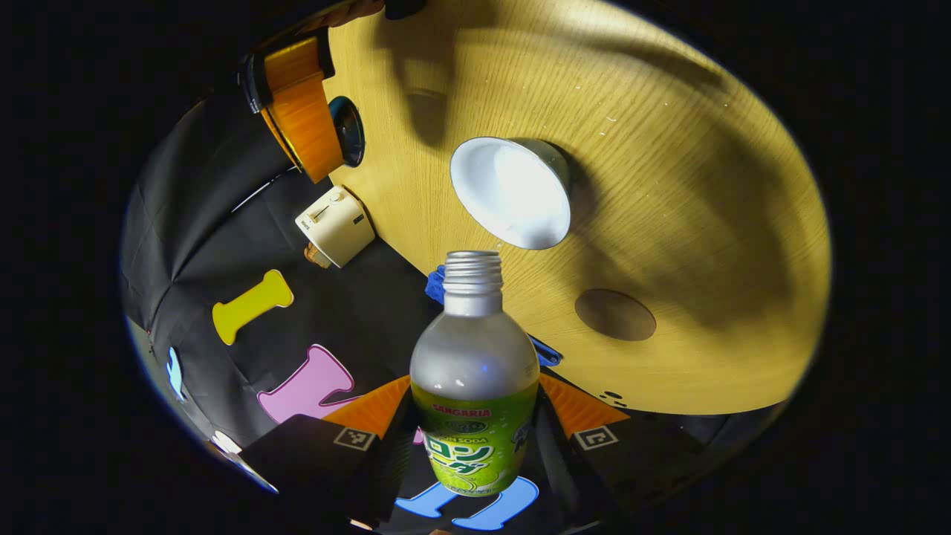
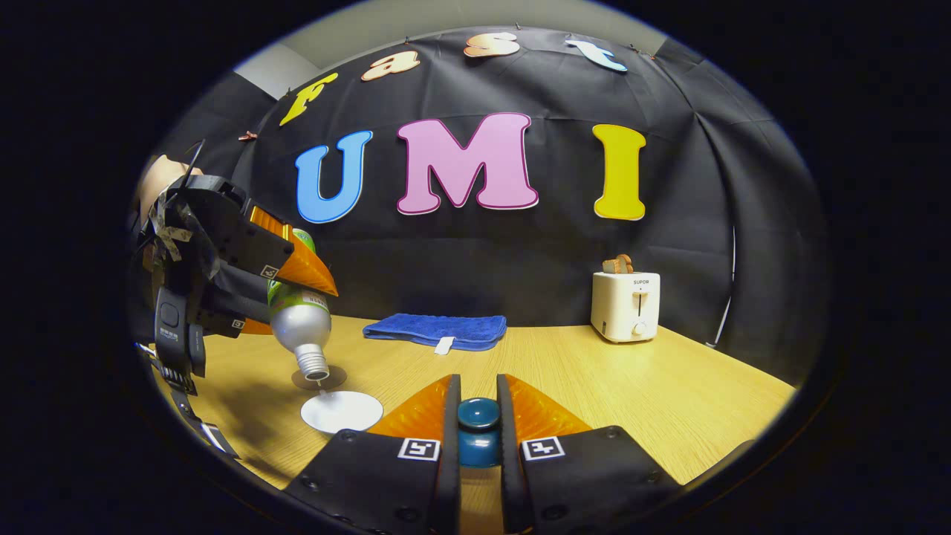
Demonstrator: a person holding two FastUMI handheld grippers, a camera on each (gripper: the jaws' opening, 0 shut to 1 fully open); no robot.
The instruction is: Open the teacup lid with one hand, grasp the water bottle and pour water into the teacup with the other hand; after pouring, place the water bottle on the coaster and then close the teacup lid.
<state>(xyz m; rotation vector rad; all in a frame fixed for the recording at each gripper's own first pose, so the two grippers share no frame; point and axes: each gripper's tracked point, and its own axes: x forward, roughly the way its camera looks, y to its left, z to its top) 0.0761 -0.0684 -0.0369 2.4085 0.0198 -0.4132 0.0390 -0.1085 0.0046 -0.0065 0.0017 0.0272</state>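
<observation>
My left gripper is shut on the water bottle, a silver, uncapped bottle with a green label. The bottle is tilted, its mouth close above the open teacup with its white inside. A round brown coaster lies bare on the table beside the cup. In the right gripper view the bottle points neck-down over the teacup, and the coaster lies just behind it. My right gripper is shut on the dark teal teacup lid and holds it above the table, right of the cup.
A folded blue towel lies at the back of the wooden table, with a white toaster to its right. A hand shows behind the left gripper at the far left. Small water drops dot the table beyond the cup.
</observation>
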